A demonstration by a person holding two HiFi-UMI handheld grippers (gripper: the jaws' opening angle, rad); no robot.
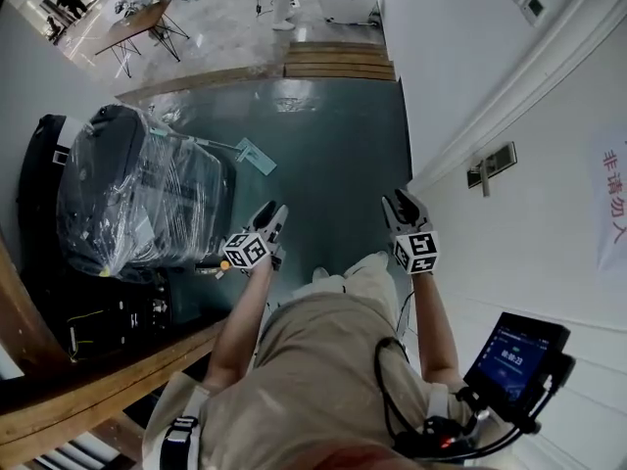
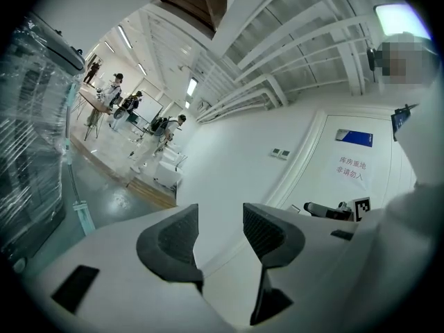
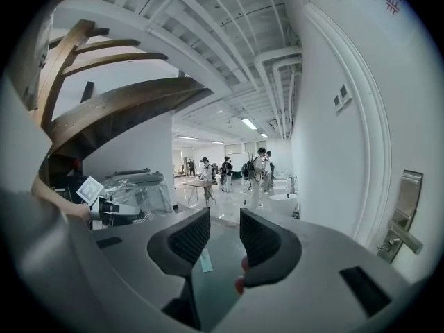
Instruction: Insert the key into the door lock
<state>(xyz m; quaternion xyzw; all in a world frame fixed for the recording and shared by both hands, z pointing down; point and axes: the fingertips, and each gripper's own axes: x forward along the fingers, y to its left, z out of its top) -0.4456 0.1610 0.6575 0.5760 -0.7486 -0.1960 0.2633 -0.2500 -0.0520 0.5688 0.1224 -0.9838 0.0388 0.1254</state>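
- Holding the left gripper (image 2: 220,217) in front of the body, fingers spread apart, gripping nothing.
- Holding the right gripper (image 3: 225,220) level with it and nearer the white door (image 1: 549,262), fingers likewise spread apart and empty.
- Showing no key in any view; judging the task as not yet begun.
- Pointing both grippers along the wall rather than at the door lock (image 1: 490,167), mounted farther ahead on the right, well apart from both pairs of fingers.
- Risking an empty-handed reach for the lock, for want of a key picked up first.
- Risking, with a key in hand, a scrape on the lock plate or a missed keyhole, the slot being too small to make out from here.
- Standing beside the plastic-wrapped bulk (image 1: 142,199) on the floor (image 1: 333,155) at the left; risking a snag of the left arm there on a turn.
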